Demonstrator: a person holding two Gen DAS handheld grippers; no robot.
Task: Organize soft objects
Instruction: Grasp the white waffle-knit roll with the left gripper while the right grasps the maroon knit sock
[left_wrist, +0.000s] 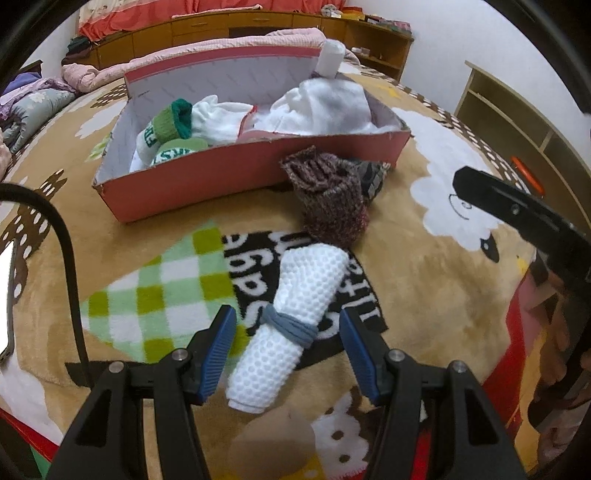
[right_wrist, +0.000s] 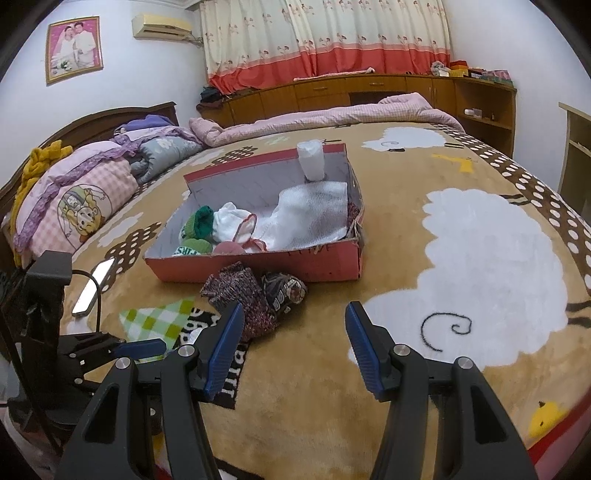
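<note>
My left gripper (left_wrist: 288, 347) is spread wide around a rolled white towel (left_wrist: 291, 325) bound with a grey band (left_wrist: 291, 326), its pads on either side but not pressing it; the roll lies on the blanket (left_wrist: 424, 295), just in front of a maroon knitted sock (left_wrist: 328, 199). My right gripper (right_wrist: 295, 347) is spread too, holding nothing, over bare blanket. Only the left view shows the roll; from the right it is hidden behind my own fingers. The right view shows the red box (right_wrist: 295, 264) with folded white cloth (right_wrist: 310, 218) inside, and a patterned sock ball (right_wrist: 286, 291) beside the maroon sock.
</note>
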